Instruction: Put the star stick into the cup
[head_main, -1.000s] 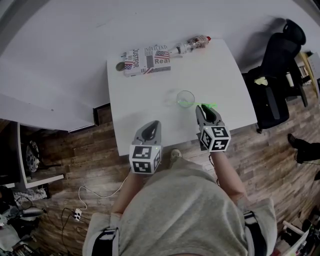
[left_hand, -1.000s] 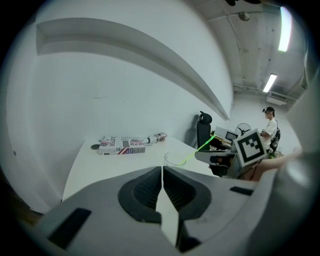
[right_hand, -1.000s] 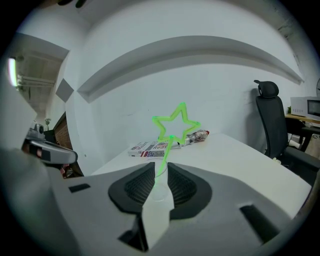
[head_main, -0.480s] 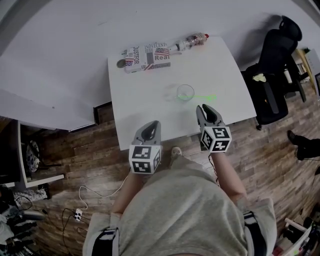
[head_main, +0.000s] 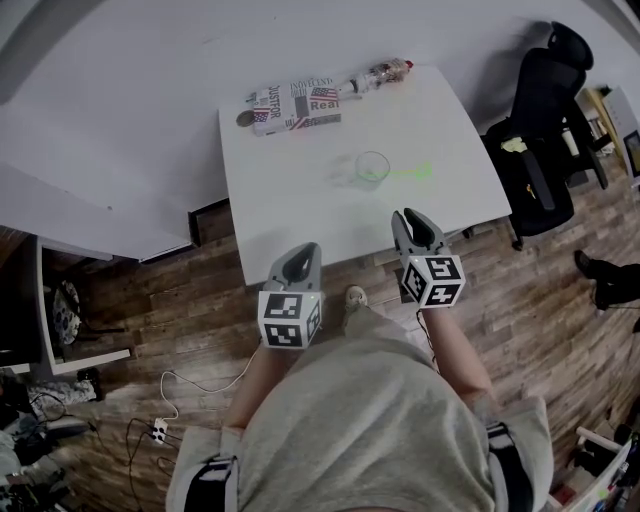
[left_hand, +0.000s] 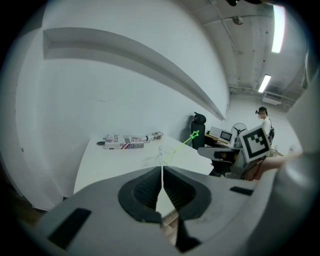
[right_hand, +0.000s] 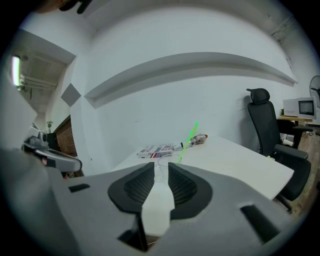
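Since a second ago the right gripper (head_main: 413, 222) has backed off toward the near edge of the table (head_main: 290, 210), and the star stick (head_main: 408, 175) isn't at its tips anymore. It's sitting in the cup (head_main: 372, 168), leaning out over the rim to the right, star end up. Right jaws are parted with nothing between them. The left gripper (head_main: 302, 258) has its jaws pressed together, empty, hanging just off the near edge. So I'd call the drop-in done and we're in the retreat bit. Next, I reckon, just keep both grippers clear of the cup, since that leaning stick looks easy to tip.
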